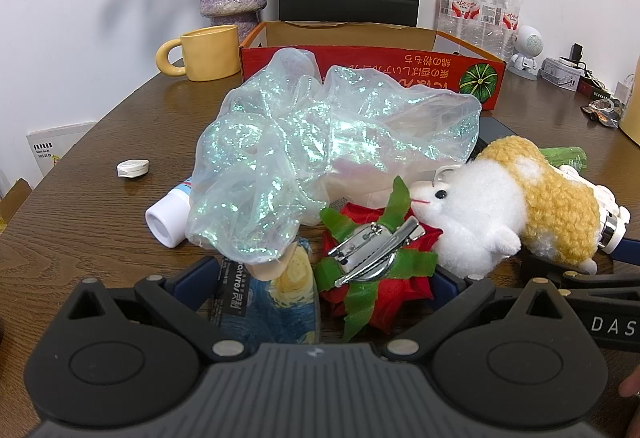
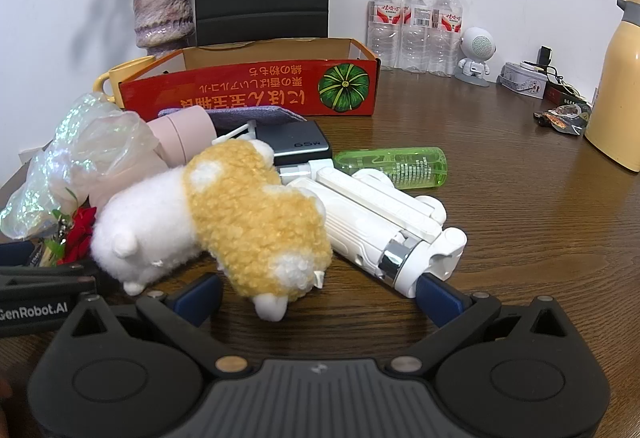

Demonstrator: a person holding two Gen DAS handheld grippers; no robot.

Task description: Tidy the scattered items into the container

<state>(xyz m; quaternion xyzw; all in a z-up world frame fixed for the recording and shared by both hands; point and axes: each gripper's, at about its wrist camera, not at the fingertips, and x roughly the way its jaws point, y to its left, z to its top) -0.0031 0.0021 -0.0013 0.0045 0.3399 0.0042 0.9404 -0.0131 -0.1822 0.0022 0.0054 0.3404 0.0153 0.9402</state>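
1. Left gripper [image 1: 320,274] is hovering with fingers apart, holding nothing; the red fabric flower [image 1: 376,278] is lying between them.
2. Right gripper [image 2: 318,288] is likewise spread and empty, straddling the plush toy [image 2: 224,214].
3. Ahead of both, the red box [image 2: 248,90] is showing no items inside; tidying appears unstarted.

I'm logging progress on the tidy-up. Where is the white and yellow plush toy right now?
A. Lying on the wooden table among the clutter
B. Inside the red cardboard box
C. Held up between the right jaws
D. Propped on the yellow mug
A: the white and yellow plush toy lies on the wooden table, in front of the red cardboard box.
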